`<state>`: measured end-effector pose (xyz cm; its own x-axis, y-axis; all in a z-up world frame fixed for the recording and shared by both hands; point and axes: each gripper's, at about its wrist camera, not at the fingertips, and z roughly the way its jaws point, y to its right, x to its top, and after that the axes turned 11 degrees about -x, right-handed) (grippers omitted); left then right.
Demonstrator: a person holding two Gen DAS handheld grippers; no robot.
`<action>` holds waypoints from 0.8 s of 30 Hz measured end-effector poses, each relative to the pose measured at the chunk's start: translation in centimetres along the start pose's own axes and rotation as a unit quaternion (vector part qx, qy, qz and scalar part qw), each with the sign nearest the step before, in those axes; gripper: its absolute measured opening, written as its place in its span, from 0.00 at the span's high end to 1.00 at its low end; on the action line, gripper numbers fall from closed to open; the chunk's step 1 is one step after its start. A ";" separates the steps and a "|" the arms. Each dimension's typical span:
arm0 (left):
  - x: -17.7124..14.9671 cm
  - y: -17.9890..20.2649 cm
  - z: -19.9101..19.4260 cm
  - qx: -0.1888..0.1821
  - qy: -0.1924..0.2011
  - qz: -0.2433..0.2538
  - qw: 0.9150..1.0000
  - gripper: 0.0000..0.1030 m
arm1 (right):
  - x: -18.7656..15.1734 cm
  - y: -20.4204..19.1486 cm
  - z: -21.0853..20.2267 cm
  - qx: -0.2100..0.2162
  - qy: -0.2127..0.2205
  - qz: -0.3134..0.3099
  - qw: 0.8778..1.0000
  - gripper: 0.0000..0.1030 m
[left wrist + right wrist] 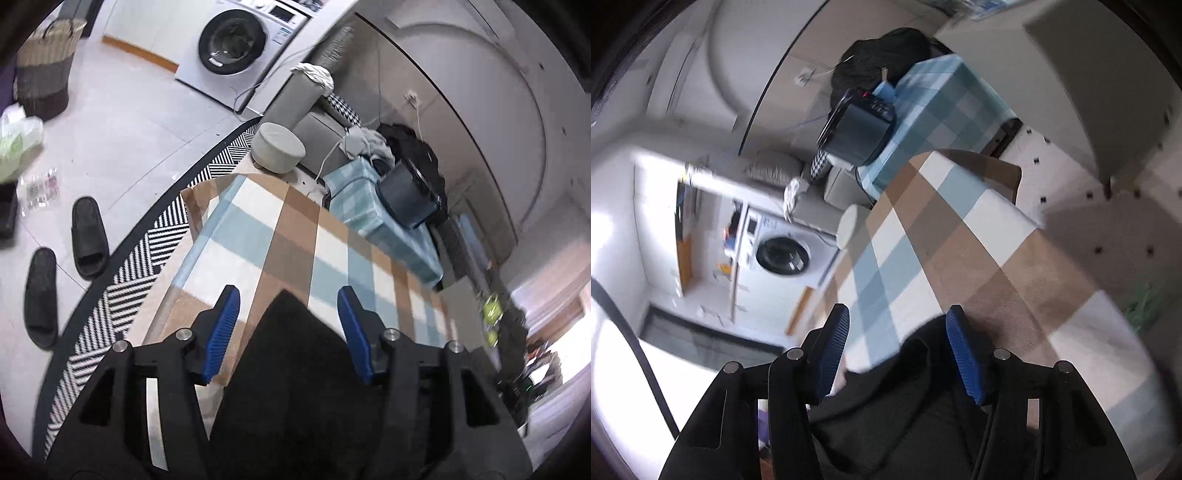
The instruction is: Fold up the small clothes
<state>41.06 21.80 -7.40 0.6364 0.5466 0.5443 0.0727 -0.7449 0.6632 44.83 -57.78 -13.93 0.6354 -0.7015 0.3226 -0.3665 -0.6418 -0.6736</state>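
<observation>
Both grippers sit over the checked tablecloth. Left gripper: jaws wide apart, gripping nothing; the black garment lies between and under them on the table. Right gripper: jaws equally wide, same garment's rumpled edge below. I judge this the pre-grasp step. Next move calls for closing on two corners before any fold.

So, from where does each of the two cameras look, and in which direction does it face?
Left wrist: sits behind the left gripper, looks along the checked table toward the washing machine; blue fingers open over the black cloth.
Right wrist: sits behind the right gripper, tilted, same table; fingers open.
Shared: table, black cloth, washing machine.
</observation>
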 end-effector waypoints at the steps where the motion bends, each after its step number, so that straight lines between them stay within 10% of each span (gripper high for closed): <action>1: -0.5 0.2 0.0 0.004 -0.006 0.010 1.000 0.50 | -0.7 -0.3 -0.4 -0.012 -0.005 -0.024 1.000 0.45; 14: -7.8 4.0 0.3 -0.011 -0.058 0.051 0.997 0.50 | -7.6 -2.4 2.2 -0.012 -0.099 -0.079 0.992 0.52; 19: -8.6 3.9 -0.4 -0.008 -0.058 0.049 0.997 0.50 | -7.5 -3.1 4.5 -0.023 -0.103 -0.066 0.992 0.96; 24: -8.0 3.3 -1.0 0.005 -0.051 0.046 0.998 0.50 | -5.2 -5.4 5.6 0.012 -0.075 -0.062 0.995 0.97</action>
<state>35.41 15.32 -9.06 0.7159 0.4338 0.5471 0.0170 -0.7941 0.6076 47.37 -48.93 -15.70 0.7696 -0.5622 0.3028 -0.2632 -0.7114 -0.6517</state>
